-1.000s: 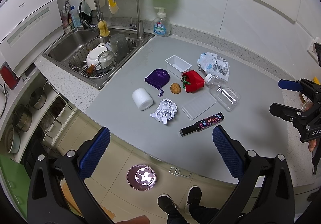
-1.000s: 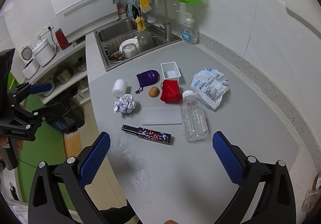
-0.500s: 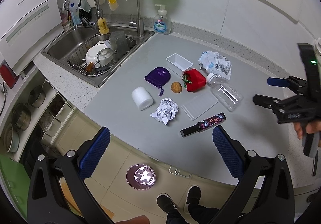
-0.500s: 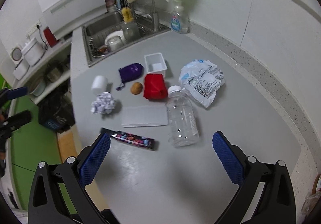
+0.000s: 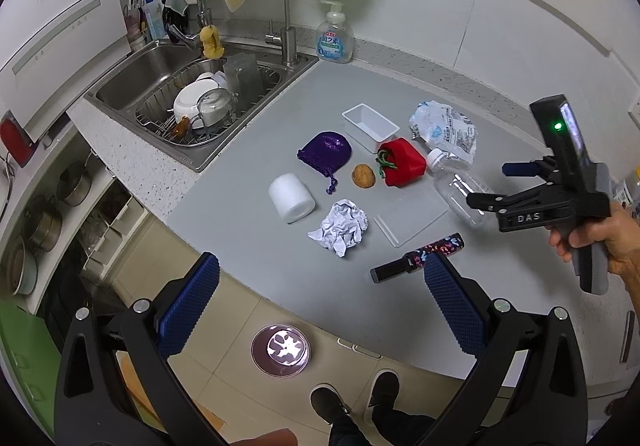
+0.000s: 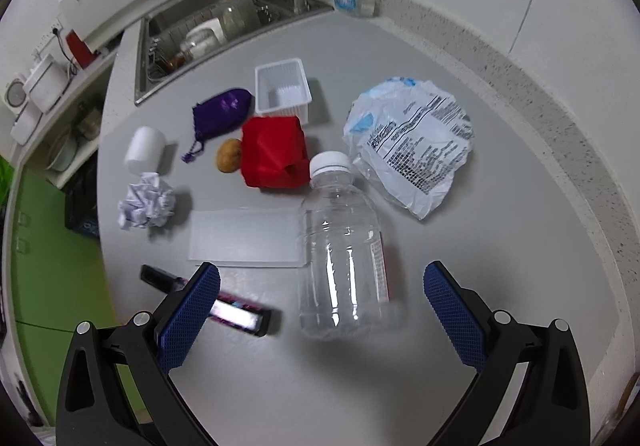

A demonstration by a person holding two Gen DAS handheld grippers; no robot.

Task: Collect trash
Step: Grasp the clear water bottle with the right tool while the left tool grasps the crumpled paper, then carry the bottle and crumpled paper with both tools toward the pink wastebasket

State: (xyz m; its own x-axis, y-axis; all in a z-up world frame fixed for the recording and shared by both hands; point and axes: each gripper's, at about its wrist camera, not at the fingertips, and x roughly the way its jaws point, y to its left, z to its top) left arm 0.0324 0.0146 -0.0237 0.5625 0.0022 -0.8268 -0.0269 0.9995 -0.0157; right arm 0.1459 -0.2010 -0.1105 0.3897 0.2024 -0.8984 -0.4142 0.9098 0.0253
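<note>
Right tongs (image 6: 322,300) dropped closer over the clear, capped bottle (image 6: 340,246), lying lower-center between the wide-open pads; left tongs (image 5: 320,302) wide too.

The left gripper (image 5: 318,306) is wide open and holds nothing. The right gripper (image 6: 320,306) is wide open too, with nothing between its blue fingers (image 6: 448,306). A hand (image 5: 600,242) holds the right gripper's handle.
</note>
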